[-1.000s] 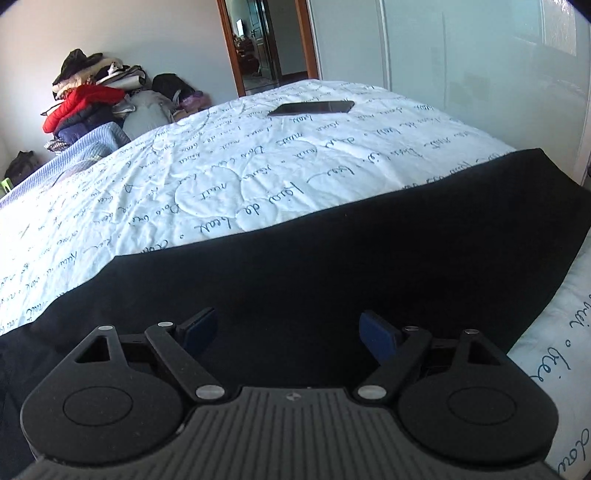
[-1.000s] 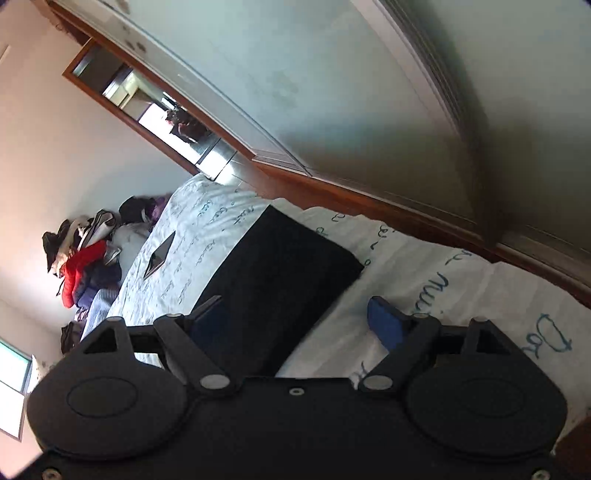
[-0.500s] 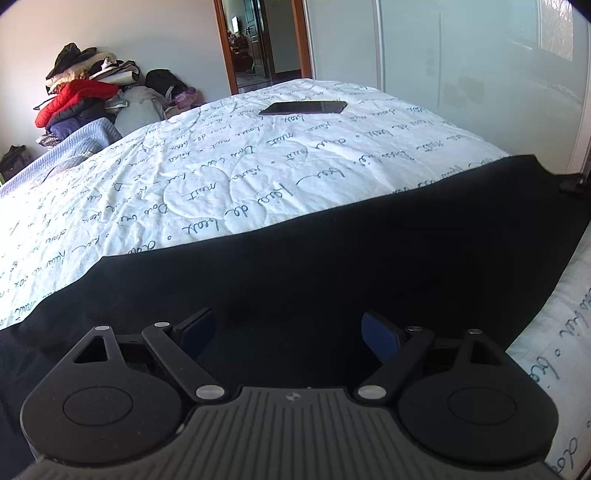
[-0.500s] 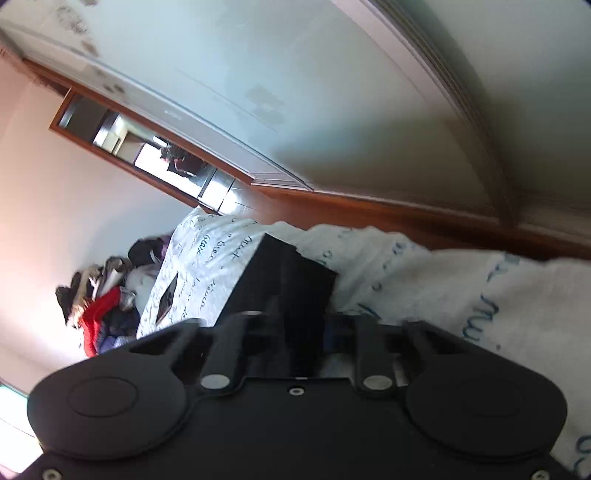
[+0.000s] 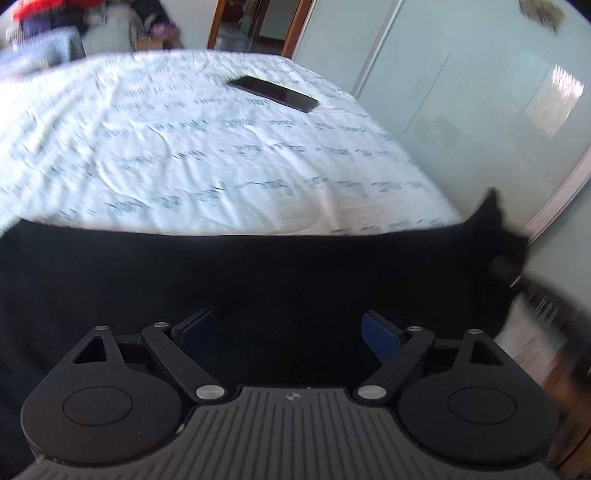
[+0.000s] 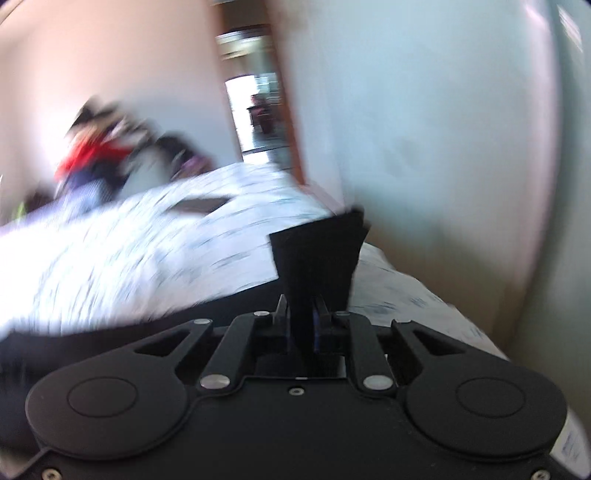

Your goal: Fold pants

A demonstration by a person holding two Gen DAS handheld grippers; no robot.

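Black pants (image 5: 258, 280) lie along bed's (image 5: 221, 166) near edge; right gripper (image 6: 301, 321) pinches their end corner, prob. for folding over, w/ left gripper (image 5: 288, 332) spread wide above mid-cloth, holding nothing.

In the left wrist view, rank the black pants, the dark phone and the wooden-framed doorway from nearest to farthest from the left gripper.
1. Black pants, directly under the open left gripper.
2. Dark phone, flat on the bed beyond.
3. Wooden-framed doorway, at the far wall.

My left black two-finger gripper (image 5: 288, 332) angles downward, jaws wide apart. My right black two-finger gripper (image 6: 301, 314) is clamped on black cloth.
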